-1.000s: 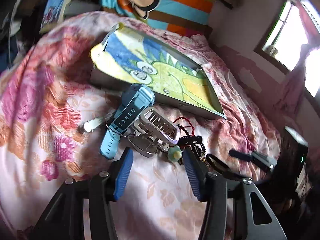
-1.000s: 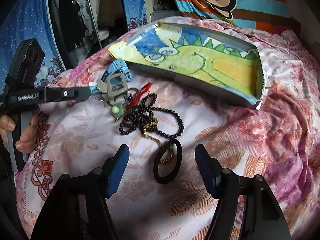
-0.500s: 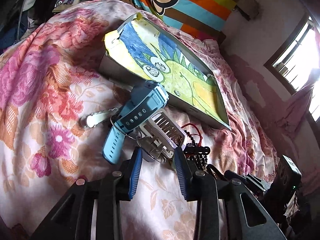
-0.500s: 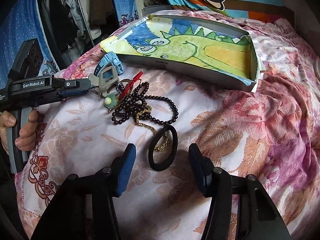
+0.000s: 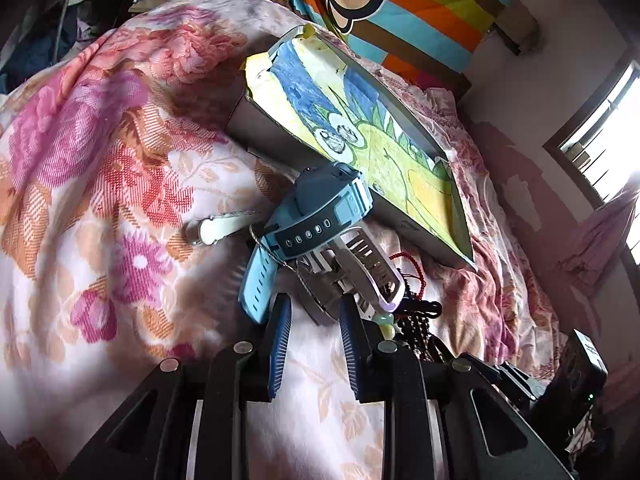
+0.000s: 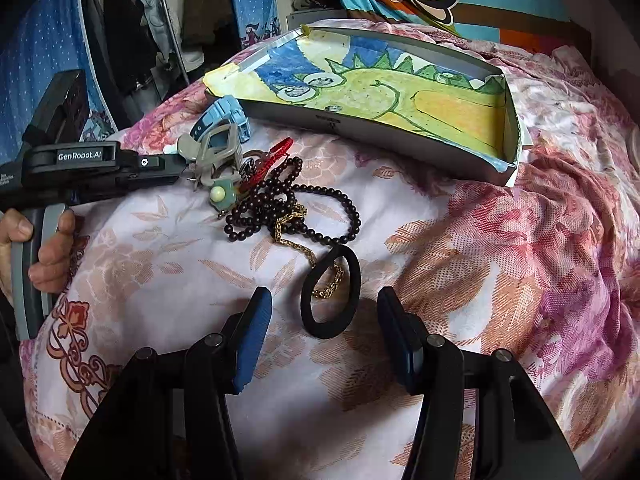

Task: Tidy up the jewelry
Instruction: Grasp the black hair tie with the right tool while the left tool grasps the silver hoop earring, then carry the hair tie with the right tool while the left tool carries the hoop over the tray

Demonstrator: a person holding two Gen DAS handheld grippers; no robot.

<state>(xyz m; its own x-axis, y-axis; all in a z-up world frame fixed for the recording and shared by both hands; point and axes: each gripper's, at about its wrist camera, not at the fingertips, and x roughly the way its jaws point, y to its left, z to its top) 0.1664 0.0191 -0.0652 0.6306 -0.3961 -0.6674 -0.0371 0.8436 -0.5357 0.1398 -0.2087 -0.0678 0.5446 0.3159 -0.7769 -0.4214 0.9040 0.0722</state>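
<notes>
A pile of jewelry lies on the floral bedspread: a blue watch [image 5: 316,216], a grey watch [image 5: 352,268], dark beads [image 6: 280,204], a gold chain [image 6: 304,248] and a black hair tie [image 6: 332,292]. My left gripper [image 5: 312,312] has narrowed around the grey watch's lower end, its pads close on either side; contact is unclear. It shows in the right wrist view [image 6: 180,168] at the pile's left. My right gripper [image 6: 324,332] is open, with the hair tie just in front between its fingers. A shallow tray [image 6: 400,144] with a dinosaur drawing lies behind.
A small white clip [image 5: 216,232] lies left of the blue watch. A striped monkey pillow [image 5: 400,0] stands behind the tray. Hanging clothes [image 6: 140,40] are at the far left. A window [image 5: 600,128] is at the right.
My left gripper has moved forward to the grey watch and its jaws have narrowed from wide open. My right gripper has crept closer to the hair tie.
</notes>
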